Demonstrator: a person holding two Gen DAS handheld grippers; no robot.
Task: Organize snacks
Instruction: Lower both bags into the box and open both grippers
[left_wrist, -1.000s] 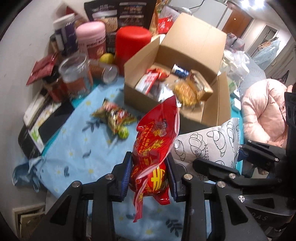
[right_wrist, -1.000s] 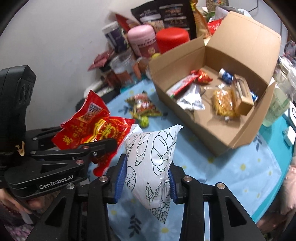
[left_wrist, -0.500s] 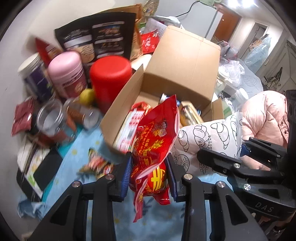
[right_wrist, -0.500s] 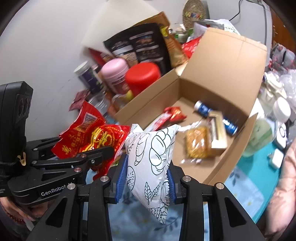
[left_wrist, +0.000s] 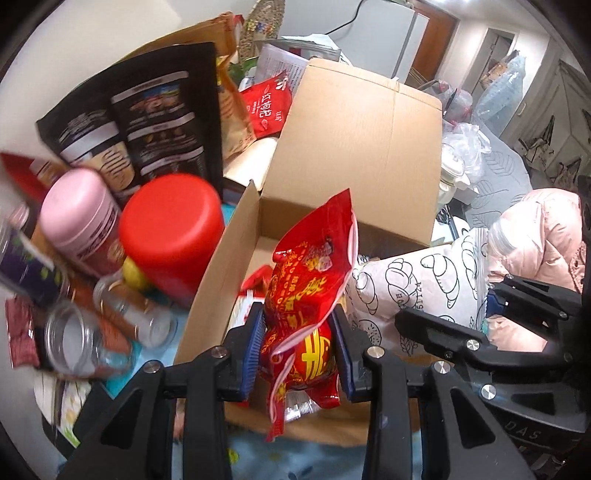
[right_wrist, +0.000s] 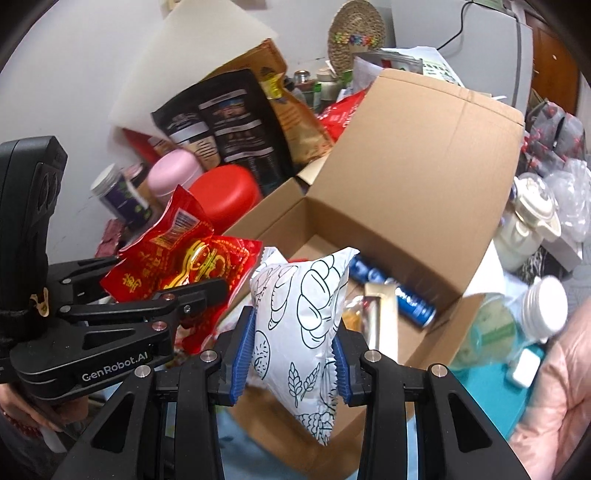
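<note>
Left wrist view: open cardboard box (left_wrist: 354, 147) fills the middle of the worktop, back flap upright, snacks already lying inside. Left of it, a red canister (left_wrist: 171, 225), pink-lidded jar (left_wrist: 79, 221) and a black printed pouch (left_wrist: 147, 122); its print is too small to read.

Left tongs (left_wrist: 297, 350) pinch a red foil packet (left_wrist: 310, 291) near its lower end, held over the box's near wall. Gold characters on it, not legible. Probably light, crinkly and slick; the grip low on the body looks sound.

Right wrist view: right tongs (right_wrist: 293, 356) pinch a white pillow pack (right_wrist: 306, 317) with line-drawn croissants and wheat ears, at mid-body, also over the box's near edge. Puffed with air, likely soft and crushable; the sealed ends are the safer hold. "GenRobot.AI" reads on the left tool.
</note>
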